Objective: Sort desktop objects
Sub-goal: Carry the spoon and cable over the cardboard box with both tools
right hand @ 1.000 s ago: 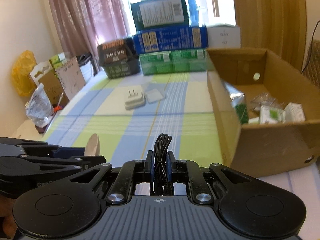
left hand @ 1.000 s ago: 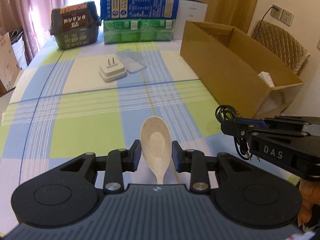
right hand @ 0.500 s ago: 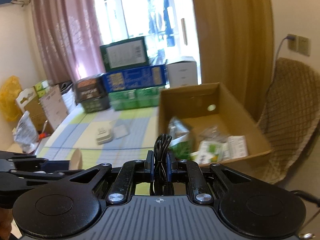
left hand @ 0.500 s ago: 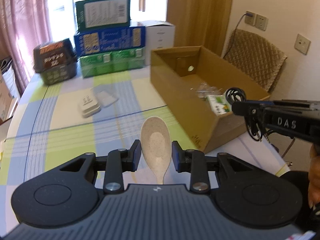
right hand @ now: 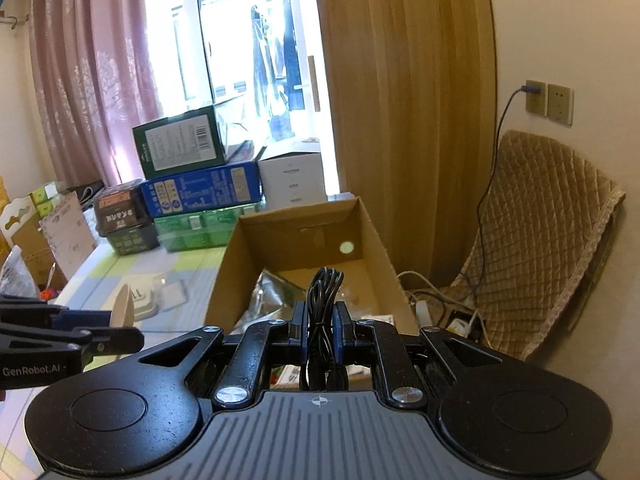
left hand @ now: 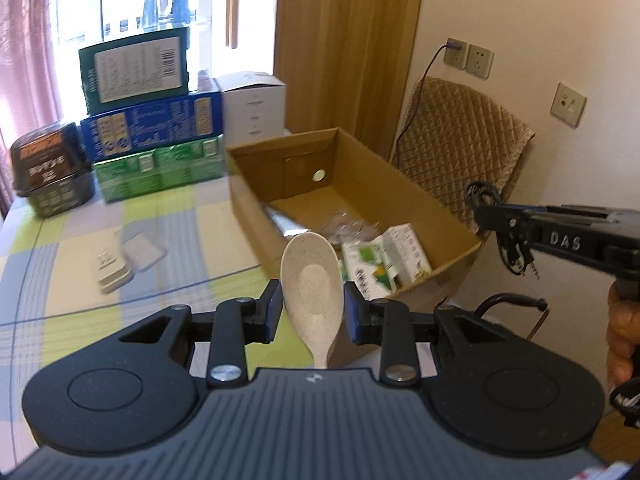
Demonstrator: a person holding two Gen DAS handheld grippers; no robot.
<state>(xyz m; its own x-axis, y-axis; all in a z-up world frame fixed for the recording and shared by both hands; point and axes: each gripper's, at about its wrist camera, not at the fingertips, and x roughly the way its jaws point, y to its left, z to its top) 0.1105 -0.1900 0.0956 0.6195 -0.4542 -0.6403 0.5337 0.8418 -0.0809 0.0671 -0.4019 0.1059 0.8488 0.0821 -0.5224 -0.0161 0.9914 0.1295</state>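
- The left hand-held gripper (left hand: 313,312) is clamped on a speckled cream spoon (left hand: 311,284); its pads press the sides of the bowl.
- The spoon's long axis runs along the fingers: bowl toward 12 o'clock, handle back toward 6 o'clock, concave face toward the camera.
- In the left wrist view the spoon sits in front of the near corner of the open cardboard box (left hand: 404,172); how high it is above the box cannot be told.
- The right hand-held gripper (right hand: 320,332) is closed tight on a coiled black cable (right hand: 323,300); the bundle stands upright between the pads, looped end at 12 o'clock.
- Only the left wrist view shows the cable's free end with its plugs hanging below the right gripper at 3 o'clock, and part of the person's hand (left hand: 620,336) holding it.
- Only the right wrist view shows the spoon edge-on at 9 o'clock, a thin cream sliver beyond the left gripper's tips.
- The left wrist view looks into the box: a green-and-white packet (left hand: 384,260) and clear wrapping lie on its floor.
- On the checked tabletop (left hand: 60,256), at 10 o'clock, lie a white plug adapter (left hand: 114,272) and, just beside it, a clear plastic lid (left hand: 140,250); both are blurred.
- Stacked cartons (right hand: 200,196) stand at the tabletop's far edge.
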